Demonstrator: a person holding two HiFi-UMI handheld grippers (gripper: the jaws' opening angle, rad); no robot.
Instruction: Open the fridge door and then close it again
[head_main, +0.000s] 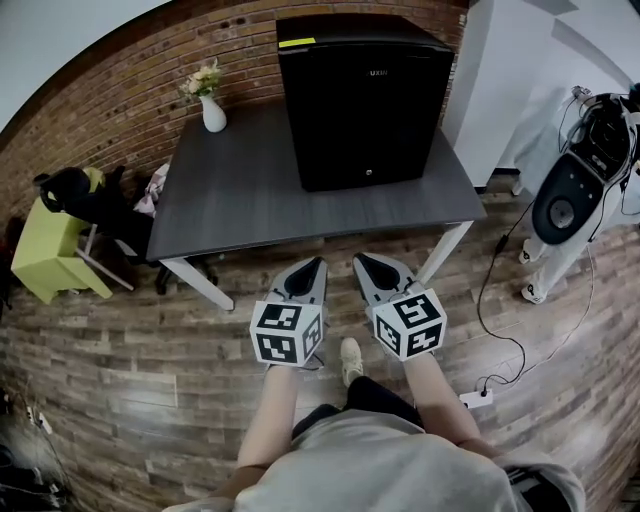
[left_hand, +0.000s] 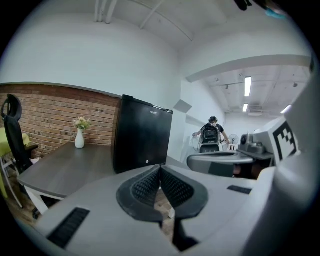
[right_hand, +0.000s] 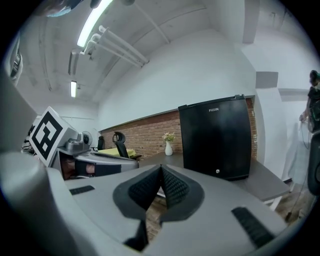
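The black fridge (head_main: 365, 100) stands with its door shut on the far right part of the dark table (head_main: 260, 200), at twelve o'clock from both grippers. A white vase (head_main: 213, 113) of flowers sits at the fridge's nine o'clock. The left gripper (head_main: 317, 264) and right gripper (head_main: 362, 259) hover side by side off the table's near edge, jaws pressed together on nothing. A green chair (head_main: 45, 250) stands at the table's eight o'clock.

One black fridge (head_main: 365, 100); one dark table (head_main: 250, 200); one white vase (head_main: 213, 113) far left on it; one green chair (head_main: 45, 255) at left; one white machine (head_main: 570, 200) at right; two grippers near, left gripper (head_main: 317, 263) and right gripper (head_main: 361, 261).
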